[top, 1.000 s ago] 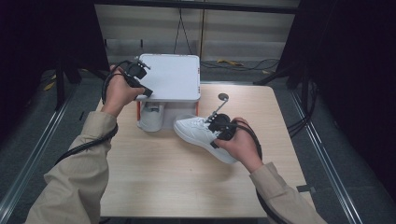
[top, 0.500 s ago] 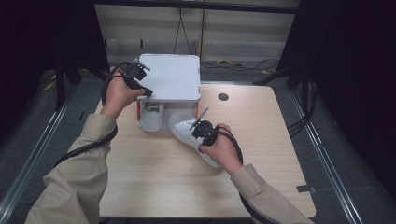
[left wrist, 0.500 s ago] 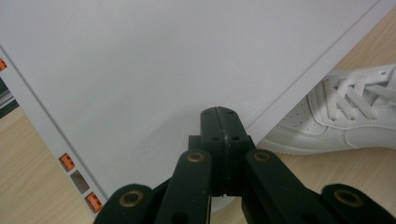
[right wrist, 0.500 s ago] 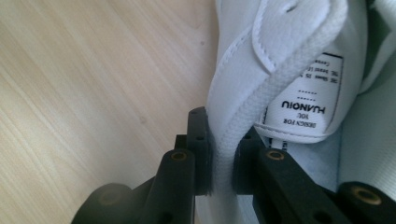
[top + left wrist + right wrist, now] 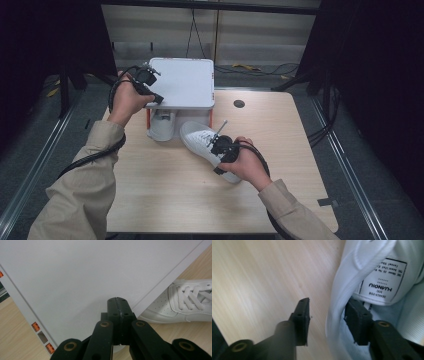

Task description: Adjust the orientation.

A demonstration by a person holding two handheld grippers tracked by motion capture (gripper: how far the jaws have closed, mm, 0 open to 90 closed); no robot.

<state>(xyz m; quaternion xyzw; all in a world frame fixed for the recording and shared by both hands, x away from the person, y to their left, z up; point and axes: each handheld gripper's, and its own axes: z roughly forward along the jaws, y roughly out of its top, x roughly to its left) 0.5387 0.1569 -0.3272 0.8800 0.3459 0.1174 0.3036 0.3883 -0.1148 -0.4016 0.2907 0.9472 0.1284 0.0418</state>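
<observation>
Left gripper (image 5: 116,305): jaws pressed together, nothing between, tips against underside of raised white lid (image 5: 182,82) of shoebox (image 5: 156,125). Right gripper (image 5: 328,315): jaws just been opening, now straddling collar of white sneaker (image 5: 200,140) without pressing. Sneaker lies on wooden table (image 5: 165,195), toe at box front.

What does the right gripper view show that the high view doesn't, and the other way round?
Right gripper view: a label inside the white shoe, whose side wall sits between the jaws of the right gripper, just now opening. High view: the left gripper at the white box lid, a second shoe beneath. Both: white shoe, wooden table.
</observation>
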